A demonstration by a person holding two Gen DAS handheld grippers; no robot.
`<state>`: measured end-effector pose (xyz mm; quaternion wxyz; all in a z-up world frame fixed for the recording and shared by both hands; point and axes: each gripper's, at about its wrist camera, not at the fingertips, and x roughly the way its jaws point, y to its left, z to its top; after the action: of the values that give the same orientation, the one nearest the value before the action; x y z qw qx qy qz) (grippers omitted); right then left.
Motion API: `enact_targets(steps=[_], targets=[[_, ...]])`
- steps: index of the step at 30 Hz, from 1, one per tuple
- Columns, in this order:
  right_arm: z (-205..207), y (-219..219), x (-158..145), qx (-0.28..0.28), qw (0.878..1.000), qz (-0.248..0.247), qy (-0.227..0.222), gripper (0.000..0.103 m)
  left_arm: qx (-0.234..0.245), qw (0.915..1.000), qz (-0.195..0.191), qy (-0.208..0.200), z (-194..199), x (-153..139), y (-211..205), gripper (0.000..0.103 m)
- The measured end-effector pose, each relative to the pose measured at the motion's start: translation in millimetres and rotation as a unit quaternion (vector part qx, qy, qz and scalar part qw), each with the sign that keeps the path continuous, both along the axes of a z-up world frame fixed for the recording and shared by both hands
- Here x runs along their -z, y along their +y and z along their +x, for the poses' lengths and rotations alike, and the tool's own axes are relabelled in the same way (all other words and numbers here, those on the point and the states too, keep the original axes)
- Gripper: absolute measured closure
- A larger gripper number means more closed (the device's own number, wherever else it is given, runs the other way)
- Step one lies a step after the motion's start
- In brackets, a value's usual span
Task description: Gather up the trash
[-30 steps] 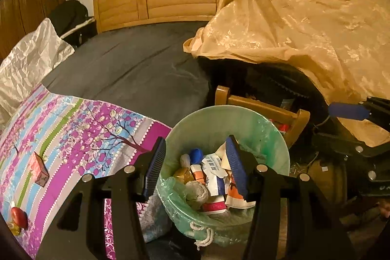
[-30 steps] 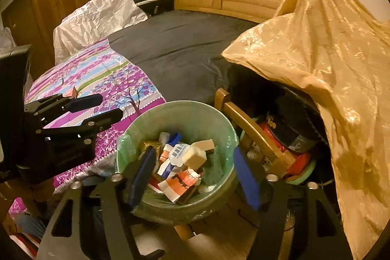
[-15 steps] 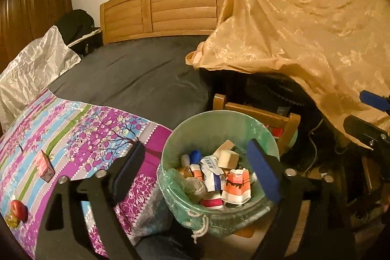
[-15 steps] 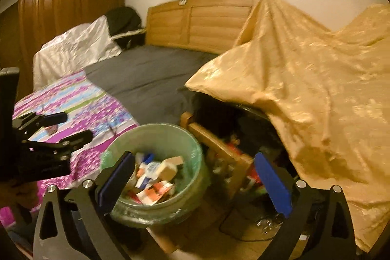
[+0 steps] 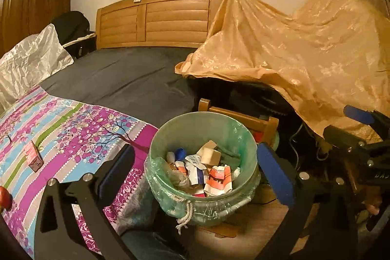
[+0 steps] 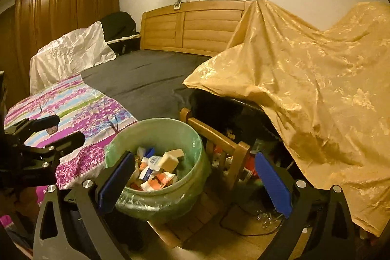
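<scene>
Trash, mostly crumpled cartons and small boxes [image 5: 209,167], already fills the round green bag-lined plastic bucket [image 5: 185,123] beside the bed. Left gripper [image 5: 195,169] and right gripper [image 6: 192,177] have just been opening and hold nothing. A small red carton [image 5: 33,155] is left on the flowered purple bedsheet [image 5: 73,128].

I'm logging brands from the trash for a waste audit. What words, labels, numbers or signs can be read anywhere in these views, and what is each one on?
No text can be read with confidence.
Orange and white carton in the green bin: dark print, too blurred.
White and blue packet in the bin: print too small.
Small red box on the floral sheet: dark marks, unreadable.
Black item under the gold cloth: yellowish mark, unreadable.
</scene>
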<state>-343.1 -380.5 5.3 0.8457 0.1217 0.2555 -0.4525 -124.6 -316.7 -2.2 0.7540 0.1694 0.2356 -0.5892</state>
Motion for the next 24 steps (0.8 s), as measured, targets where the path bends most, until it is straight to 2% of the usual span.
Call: enact_targets(steps=[7,14,24], targets=[[3,10,8,0.003,1.0,0.001,0.007,0.005,-0.015,0.9997,-0.006,-0.019,-1,-1,13,0.006],[11,23,14,-0.014,0.999,-0.018,0.024,0.005,-0.03,0.9995,-0.002,-0.012,6,3,20,0.006],[13,19,18,-0.012,1.0,-0.008,0.023,0.005,-0.039,0.9991,-0.009,-0.015,7,5,26,0.006]])
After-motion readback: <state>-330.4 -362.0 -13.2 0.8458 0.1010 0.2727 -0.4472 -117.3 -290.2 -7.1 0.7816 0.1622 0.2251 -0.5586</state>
